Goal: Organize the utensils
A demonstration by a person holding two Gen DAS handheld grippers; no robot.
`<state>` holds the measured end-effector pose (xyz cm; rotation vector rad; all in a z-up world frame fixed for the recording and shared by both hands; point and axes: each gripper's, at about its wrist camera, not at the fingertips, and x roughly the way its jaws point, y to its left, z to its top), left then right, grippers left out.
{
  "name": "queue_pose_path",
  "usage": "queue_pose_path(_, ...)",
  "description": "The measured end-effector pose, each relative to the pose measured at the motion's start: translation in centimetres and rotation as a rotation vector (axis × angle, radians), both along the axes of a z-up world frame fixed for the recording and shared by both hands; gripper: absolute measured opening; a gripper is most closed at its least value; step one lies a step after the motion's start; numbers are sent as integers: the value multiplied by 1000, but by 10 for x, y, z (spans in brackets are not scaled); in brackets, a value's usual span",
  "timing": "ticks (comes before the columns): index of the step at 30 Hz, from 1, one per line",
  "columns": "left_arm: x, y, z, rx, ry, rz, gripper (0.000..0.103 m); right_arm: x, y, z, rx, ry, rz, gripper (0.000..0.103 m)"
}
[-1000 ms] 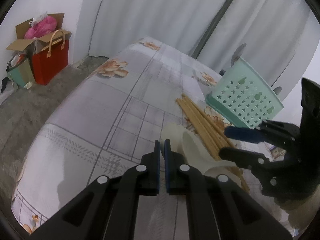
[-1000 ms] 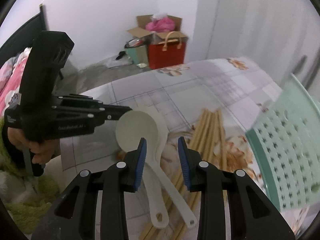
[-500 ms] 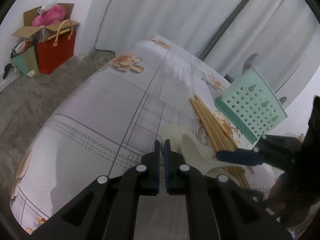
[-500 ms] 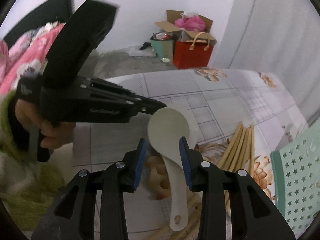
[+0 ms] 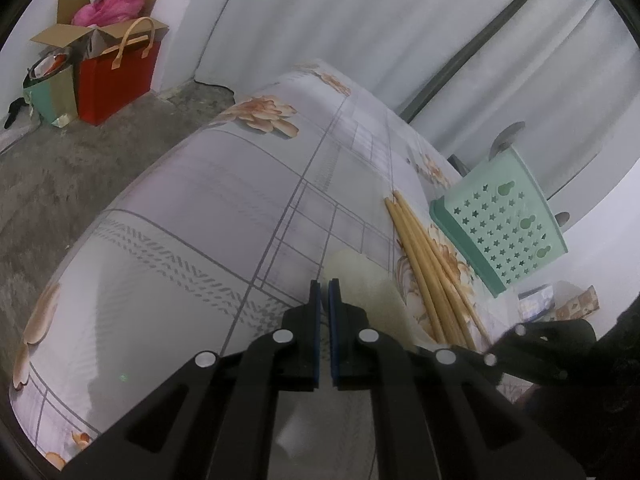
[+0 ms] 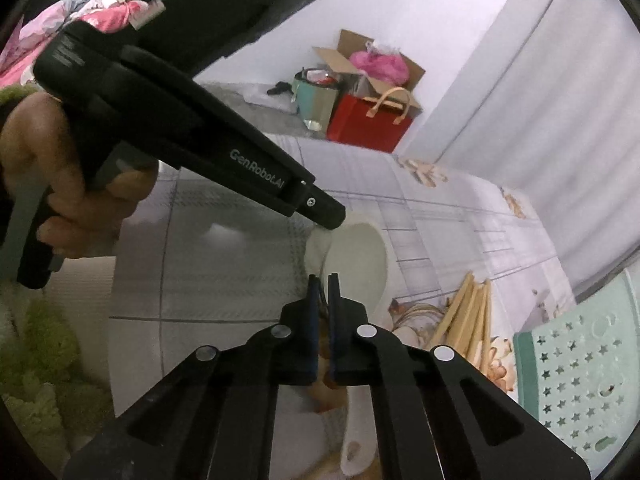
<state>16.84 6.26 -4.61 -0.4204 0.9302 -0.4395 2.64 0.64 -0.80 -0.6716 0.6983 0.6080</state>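
Dim, even indoor light; soft shadows on the floral tablecloth (image 5: 208,240); fisheye bending and dark corners; slight blur.

Domestic room, lived-in, doubling as a storage corner.

A worktop (image 5: 208,216) is wearing a floral, grid-printed household cloth; pale curtains (image 5: 320,12) are hanging along the wall; an open cardboard box (image 5: 100,28) stuffed with pink fabric, a red gift bag (image 5: 116,80) with tan handles and a green bag (image 5: 50,96) are sitting on a bare grey floor (image 5: 60,168); pink flowered bedding (image 6: 48,36) is showing at one edge; a mint plastic basket (image 5: 500,224) is standing on the cloth.
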Motion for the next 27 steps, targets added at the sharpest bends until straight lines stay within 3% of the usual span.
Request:
queue_pose_path(8, 0, 17, 5, 7, -13, 68, 2, -35, -5, 1, -83, -19, 78, 1)
queue_pose_path(14, -1, 35, 6, 6, -1, 154, 3, -47, -7, -8, -111, 56, 90, 2)
queue_pose_path(16, -1, 39, 6, -3, 0, 173, 3, -45, -10, -7, -88, 97, 87, 5)
queue_pose_path(20, -2, 41, 5, -15, 11, 180, 3, -42, -22, 10, 38, 180, 67, 29)
queue_pose_path(23, -3, 42, 6, -17, 10, 184, 3, -30, -36, 22, 154, 240, 23, 35)
queue_pose_path(27, -3, 41, 6, -21, 10, 185, 3, -3, -56, 21, 278, 323, -90, 35)
